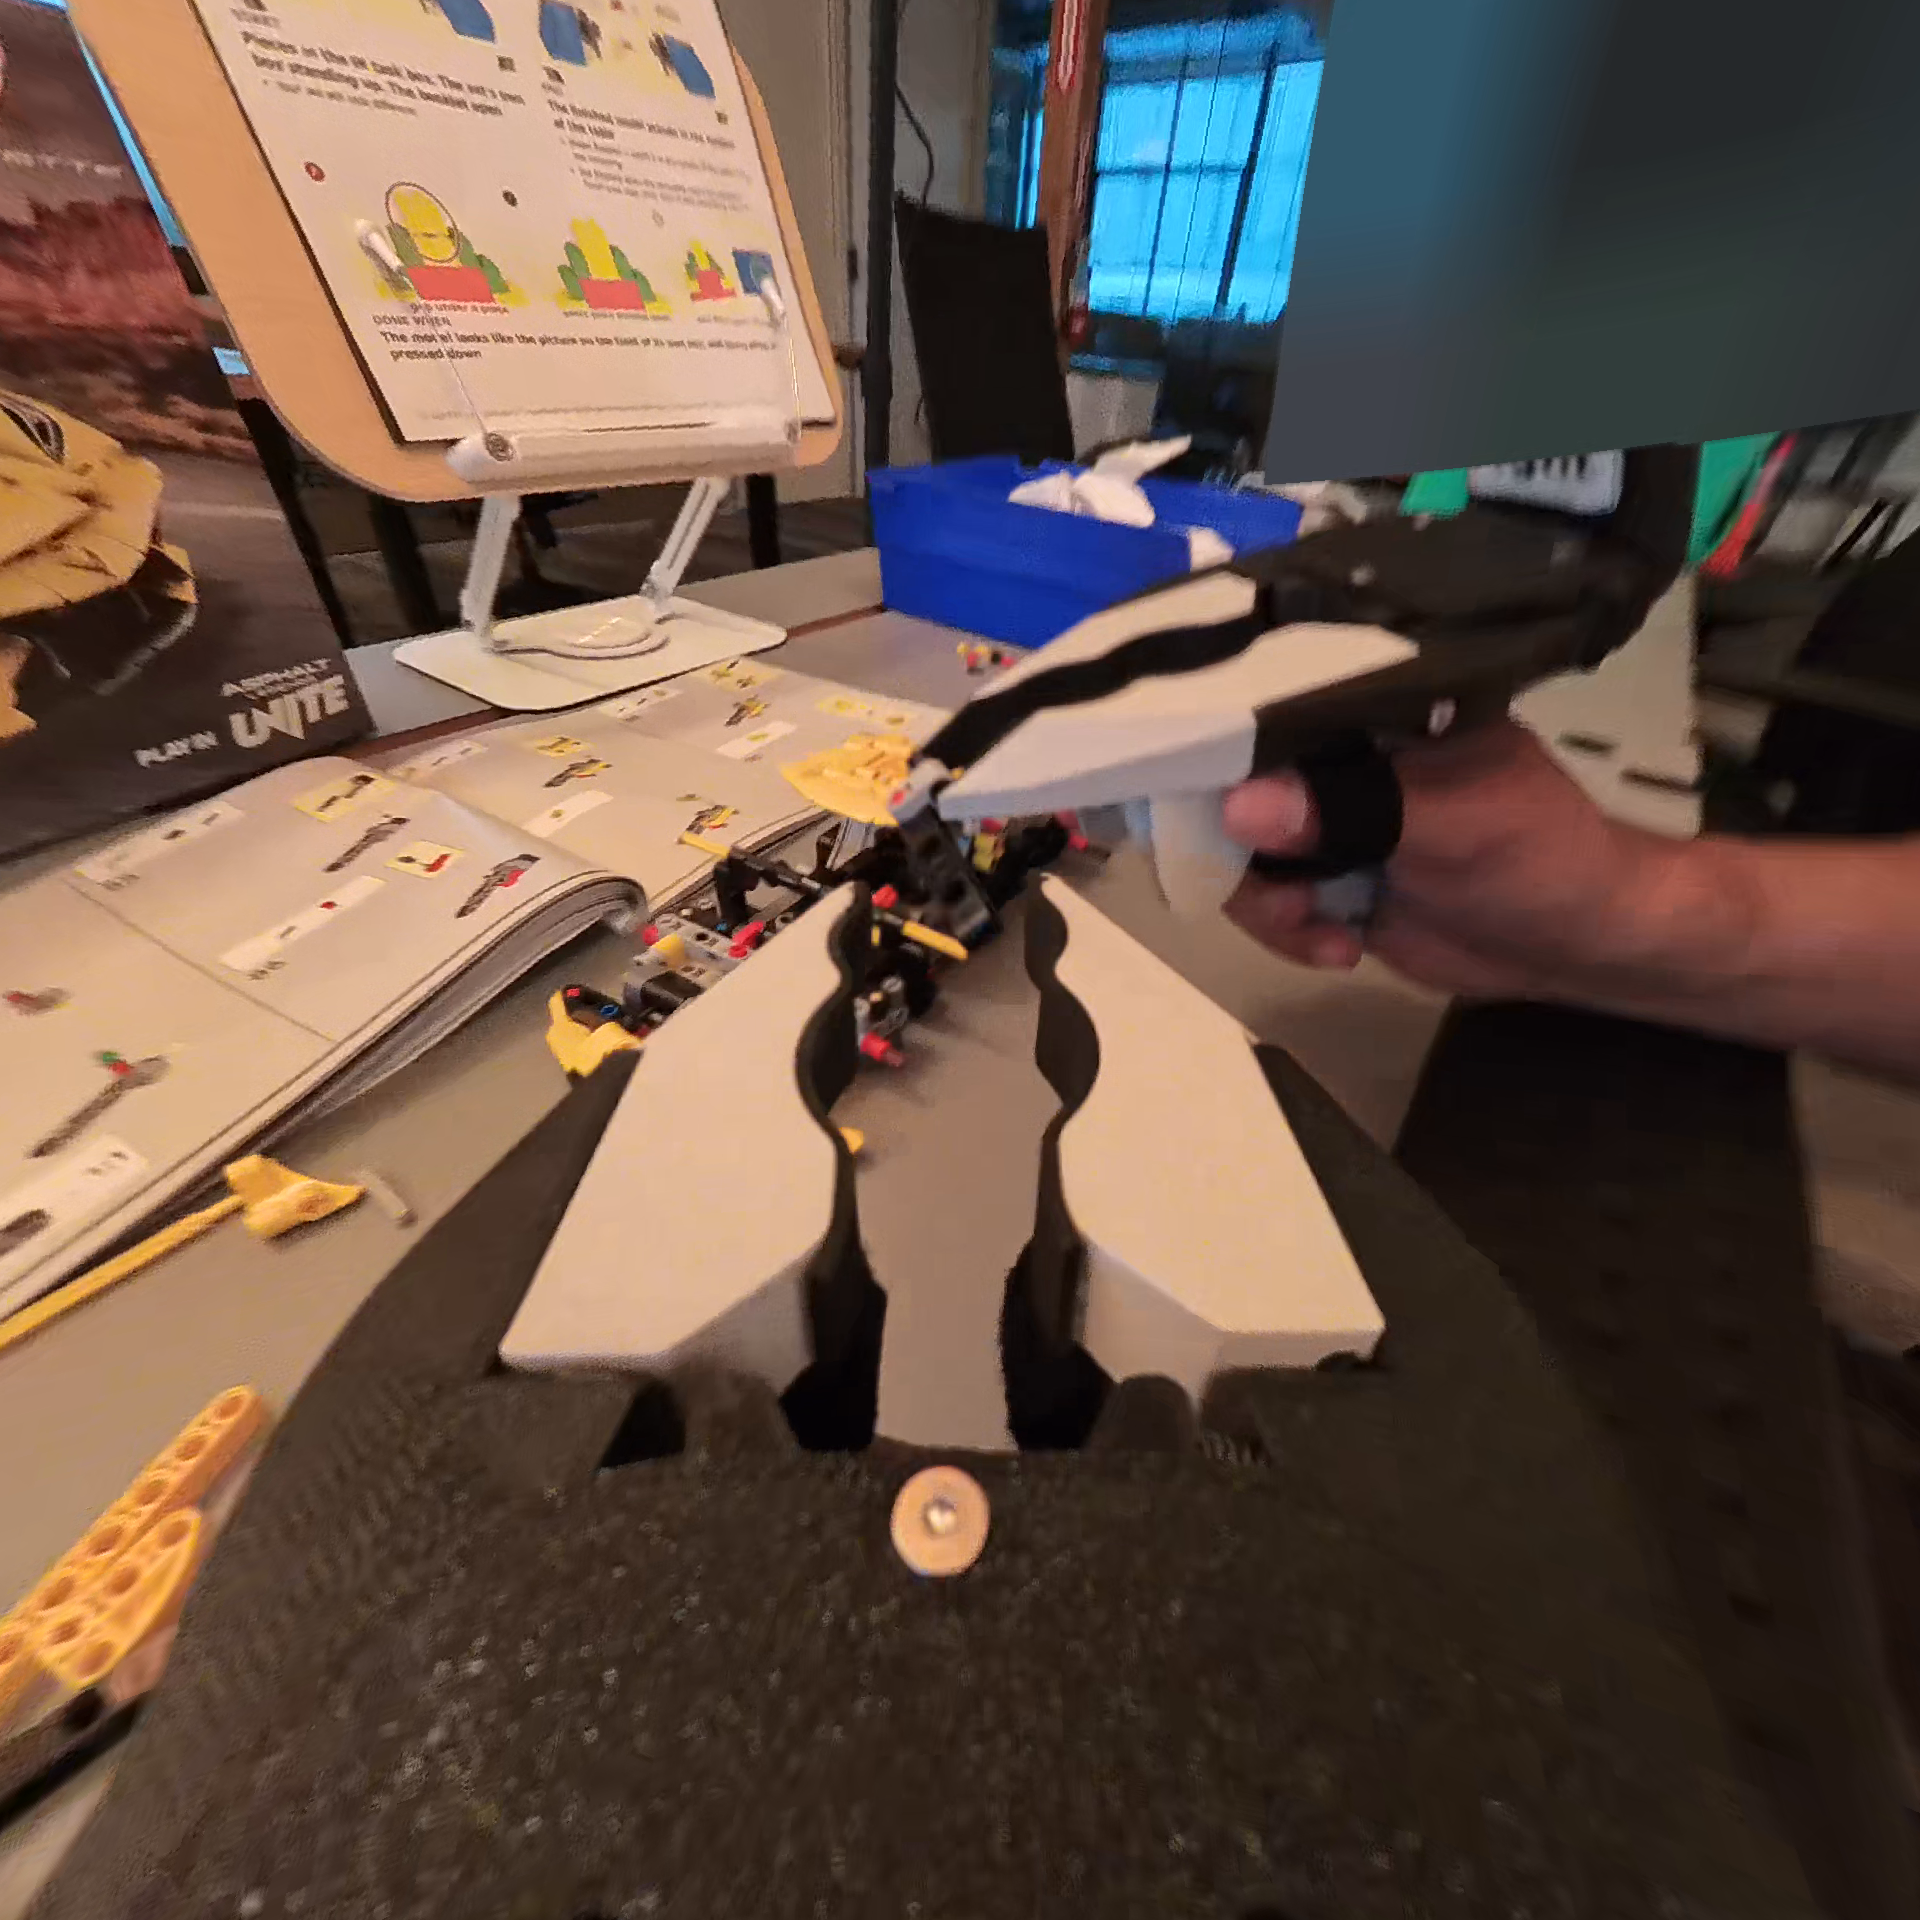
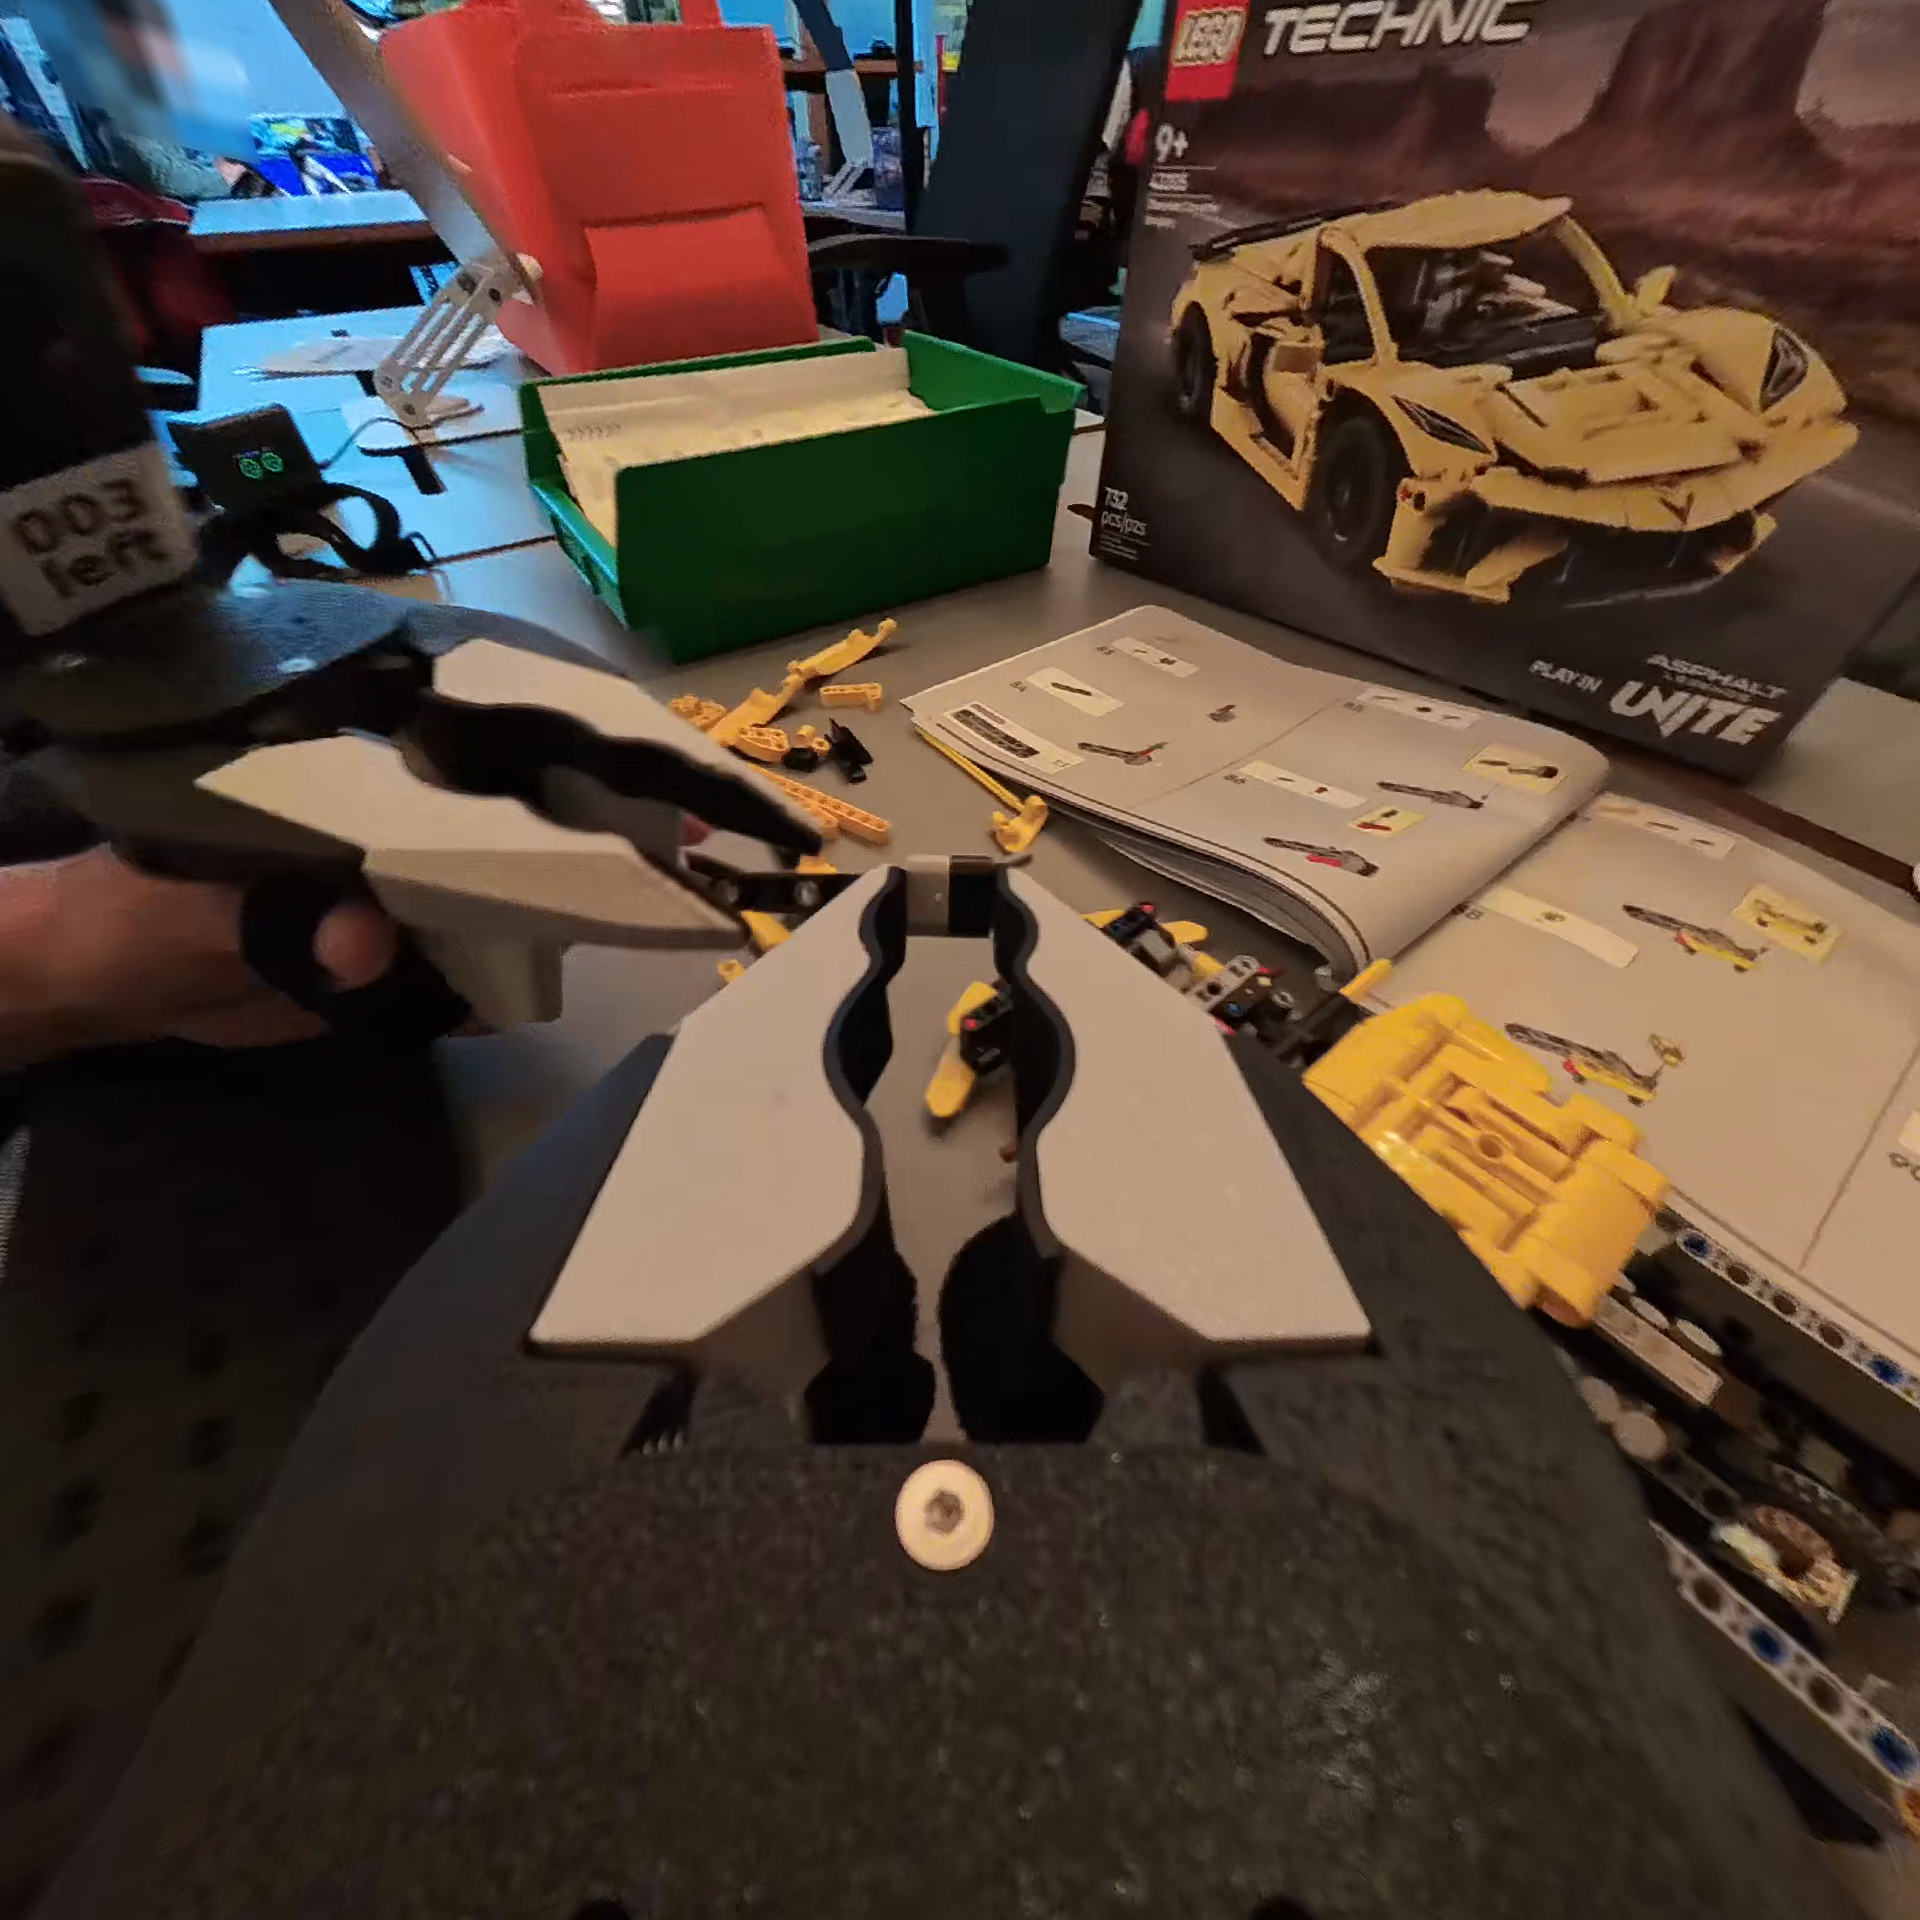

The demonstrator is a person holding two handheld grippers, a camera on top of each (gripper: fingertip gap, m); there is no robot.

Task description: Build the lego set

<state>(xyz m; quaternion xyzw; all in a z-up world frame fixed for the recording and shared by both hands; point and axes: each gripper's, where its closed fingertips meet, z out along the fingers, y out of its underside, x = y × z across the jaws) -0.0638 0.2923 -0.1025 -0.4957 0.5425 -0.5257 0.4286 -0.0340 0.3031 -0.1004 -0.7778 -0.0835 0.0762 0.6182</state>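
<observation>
Lego chassis, black-and-yellow Technic frame (image 1: 717,945), lying on grey table (image 1: 468,1122) beside open instruction booklet (image 1: 312,894). Right gripper (image 2: 948,881) clamped on small grey-black piece (image 2: 935,906), probably to seat it. Left gripper (image 1: 948,891) jaws apart, likely ready to brace.

Bare grey tabletop (image 2: 582,997) lies open just in front of the half-built black-and-yellow brick chassis (image 1: 831,935), the one clear lane for a gripper. Behind the chassis the open grey instruction booklet (image 2: 1299,790) blocks the way, with the tall dark car-printed set box (image 2: 1507,364) beyond it. Left of the chassis, loose yellow beams (image 2: 790,727) litter the approach to the green plastic bin (image 2: 831,520).
</observation>
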